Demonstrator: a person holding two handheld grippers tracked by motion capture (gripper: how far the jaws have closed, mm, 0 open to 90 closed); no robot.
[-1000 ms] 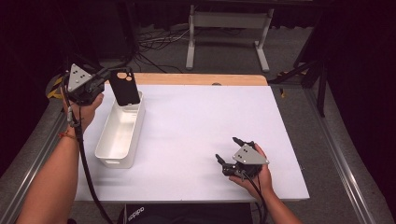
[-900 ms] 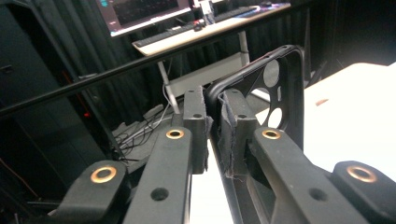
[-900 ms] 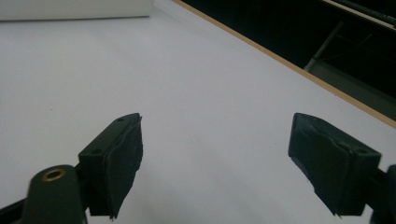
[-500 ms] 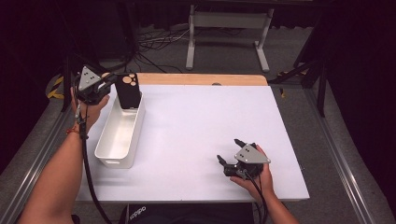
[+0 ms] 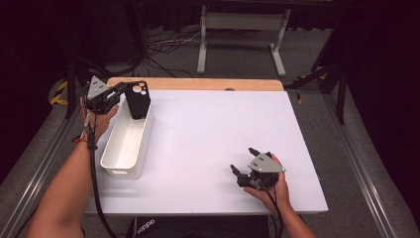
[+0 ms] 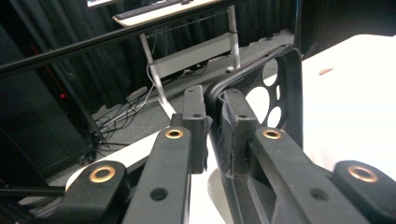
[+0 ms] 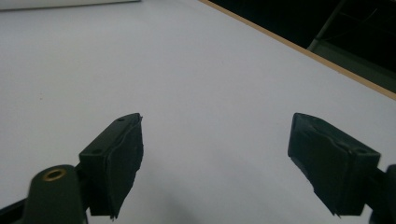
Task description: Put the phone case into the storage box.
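The left gripper (image 5: 120, 90) has its jaws clamped on the edge of a black phone case (image 5: 137, 99), and the left gripper view shows the thin rim of the phone case (image 6: 261, 93) pinched between the two pads. The case hangs upright from the jaws, its long axis near vertical and its camera cutouts at the top. Its lower end sits directly below the jaws, at the far end of the white bin (image 5: 127, 144), apparently just inside the rim; whether it touches the bottom cannot be told. The bin's long axis runs from under the jaws back toward the person, so the coming move looks like a lowering or tipping along that line before letting go.

The right gripper (image 5: 244, 162) rests on the white counter (image 5: 213, 129) well apart from the bin, its jaws wide apart with nothing between them. The left hand is by far the nearer.
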